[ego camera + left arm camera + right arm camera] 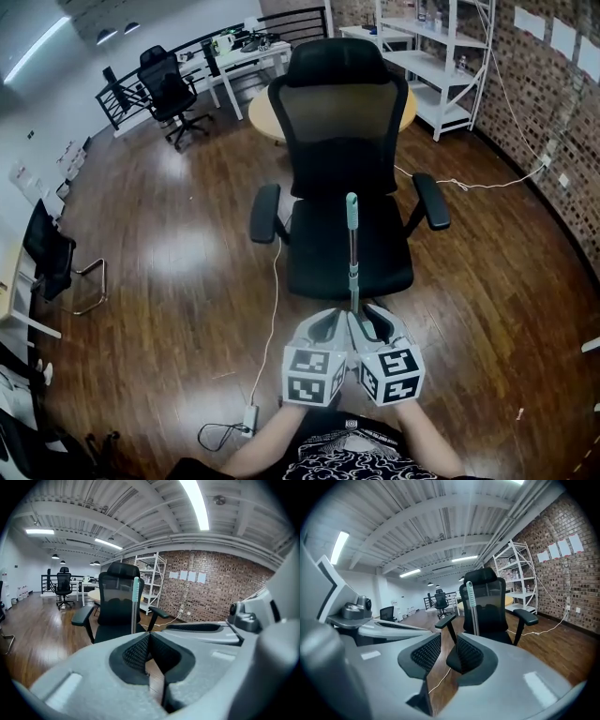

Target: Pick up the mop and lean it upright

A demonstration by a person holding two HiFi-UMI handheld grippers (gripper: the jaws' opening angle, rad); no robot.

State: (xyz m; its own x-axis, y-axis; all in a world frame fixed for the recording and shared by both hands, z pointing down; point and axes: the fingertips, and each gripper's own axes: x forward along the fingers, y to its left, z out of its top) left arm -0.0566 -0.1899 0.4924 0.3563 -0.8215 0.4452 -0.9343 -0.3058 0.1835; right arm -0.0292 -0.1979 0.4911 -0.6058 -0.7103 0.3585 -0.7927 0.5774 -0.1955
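The mop [352, 246] is a thin metal pole with a teal grip on top. It stands upright against the front of a black mesh office chair [341, 141]; its lower end is hidden behind my grippers. Both grippers sit side by side just in front of the pole's base. My left gripper [330, 325] is shut, its pads meeting at the tips with nothing between them. My right gripper [374, 322] is open and empty. The left gripper view has the mop [135, 603] ahead of the left gripper [149, 637]. In the right gripper view the mop [473, 606] rises beyond the right gripper [447, 645].
A round wooden table [409, 105] stands behind the chair, with white shelving [439, 56] and a brick wall [553, 103] at the right. A white cable [269, 319] runs across the wood floor to an adapter [250, 417]. More chairs [169, 89] stand at the left.
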